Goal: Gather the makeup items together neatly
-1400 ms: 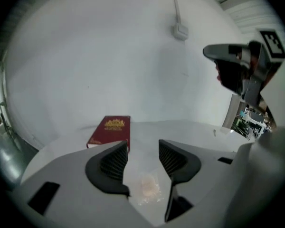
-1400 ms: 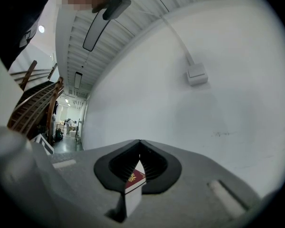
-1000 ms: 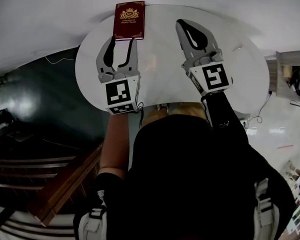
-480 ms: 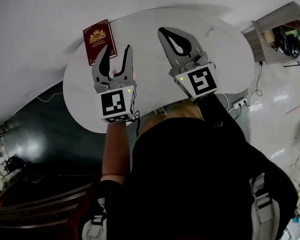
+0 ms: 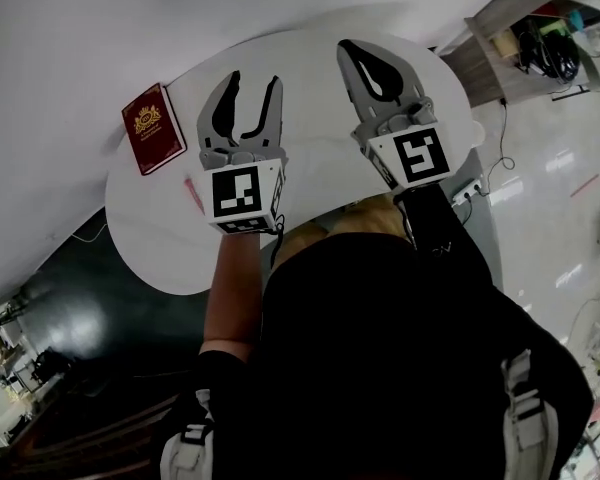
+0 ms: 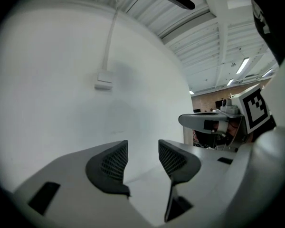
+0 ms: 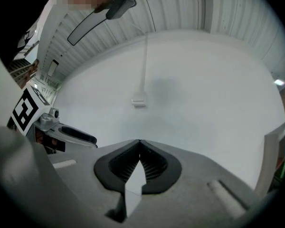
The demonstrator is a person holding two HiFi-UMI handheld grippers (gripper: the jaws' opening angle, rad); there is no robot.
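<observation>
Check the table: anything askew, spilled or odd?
Nothing spilled or damaged. The red book lies askew at the white table's left edge, with one slim pink item near it; no other small items show. The left gripper is open and the right gripper shut, both empty.

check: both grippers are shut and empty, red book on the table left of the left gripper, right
The left gripper is open, though empty, as the left gripper view shows. The right gripper is shut and empty; the red book lies on the table, left of both.
</observation>
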